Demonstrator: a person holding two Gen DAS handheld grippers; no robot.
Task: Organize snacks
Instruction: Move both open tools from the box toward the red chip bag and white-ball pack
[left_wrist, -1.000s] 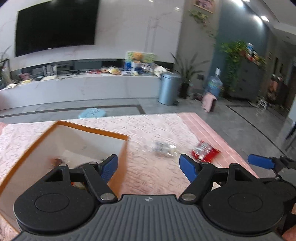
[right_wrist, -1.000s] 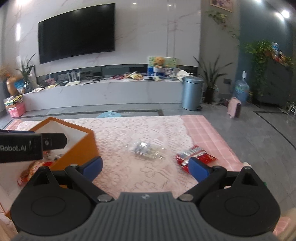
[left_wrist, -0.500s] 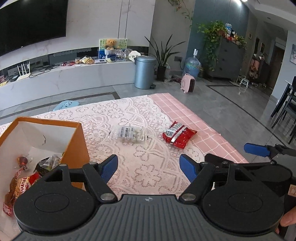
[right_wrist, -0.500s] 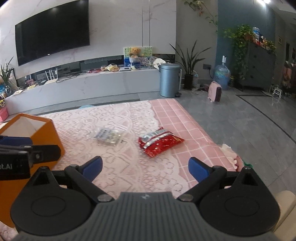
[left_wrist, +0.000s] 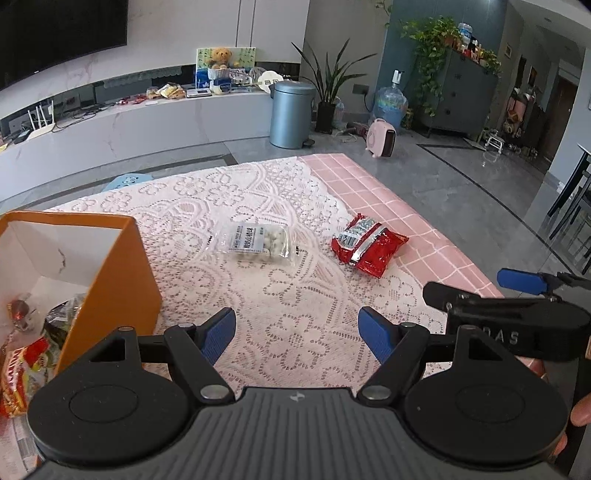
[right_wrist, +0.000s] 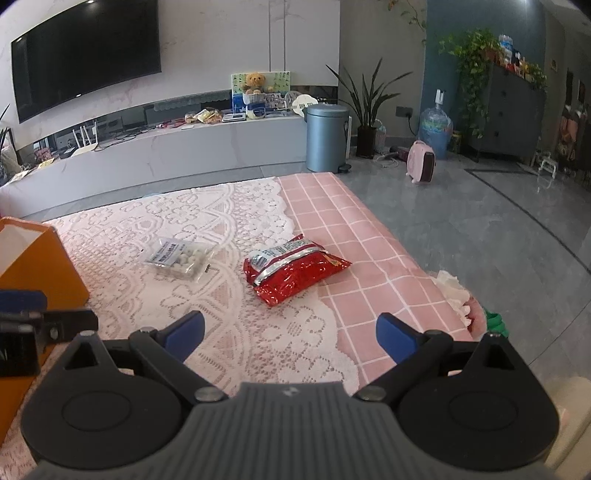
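Your left tongs (left_wrist: 297, 330) and right tongs (right_wrist: 290, 332) both hung above the table (right_wrist: 354, 236) with their blue pads spread apart and nothing between them. 2 snacks lay loose on the lace cloth (left_wrist: 295, 295): the clear pack (left_wrist: 258, 242) of small white pieces sat near the orange box (left_wrist: 110, 273), and the red bag (right_wrist: 291, 267) lay just to its right, at the edge where the lace gave way to the pink checked cover.

Both looked light, so weight was probably not your worry. The red bag was glossy foil, puffed and crinkled, likely slippery and apt to squirm under the pads; its flat crimped silver end seemed the surest place to pinch, since the pillowy middle would give and could crush whatever was inside. The clear pack was thin soft film over hard round lumps. It would likely sag if taken by a corner, so a bite across a sealed edge looked safer.

The box was stiff card, orange outside and white inside, open at the top, with several wrapped snacks (left_wrist: 22, 362) at its bottom. The lace was holey and textured, so a pad dragged low could have snagged it.
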